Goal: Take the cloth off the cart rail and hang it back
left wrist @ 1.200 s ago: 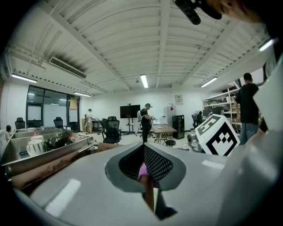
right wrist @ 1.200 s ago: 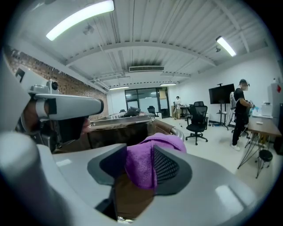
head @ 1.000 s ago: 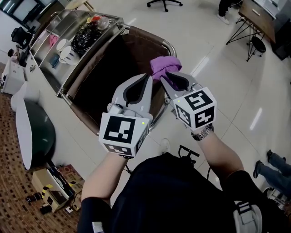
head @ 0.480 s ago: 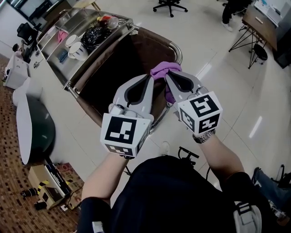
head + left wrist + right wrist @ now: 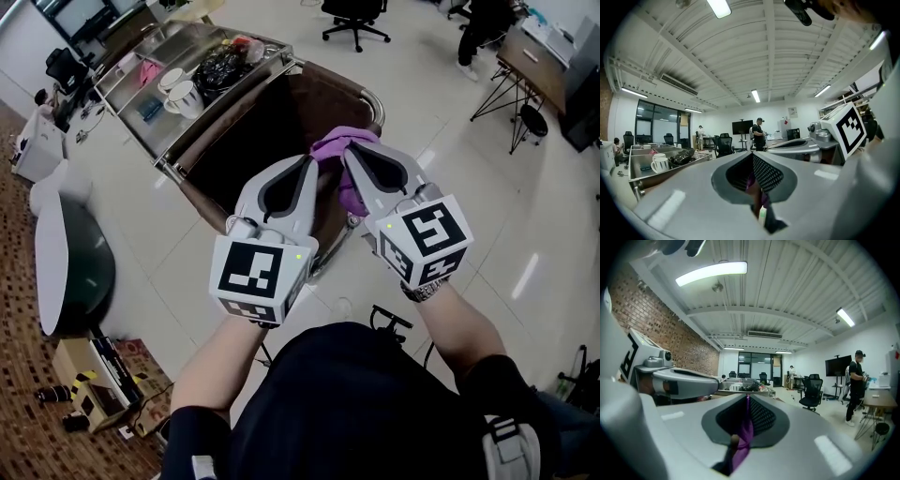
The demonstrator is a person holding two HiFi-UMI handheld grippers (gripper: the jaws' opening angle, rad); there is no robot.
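The soft purple cloth (image 5: 336, 148) is bunched between the two claws, over the rounded end of the steel cart (image 5: 178, 150), near its curved chrome cart rail (image 5: 378, 101); one fold hangs down between the claws. The left claw (image 5: 309, 161) is pinched together on the cloth (image 5: 751, 180). The right claw (image 5: 349, 150) has just been closing and now clamps the cloth (image 5: 746, 432), a strip of it standing between the jaws. Two white mugs (image 5: 187, 97) sit farther off in the cart's tray.
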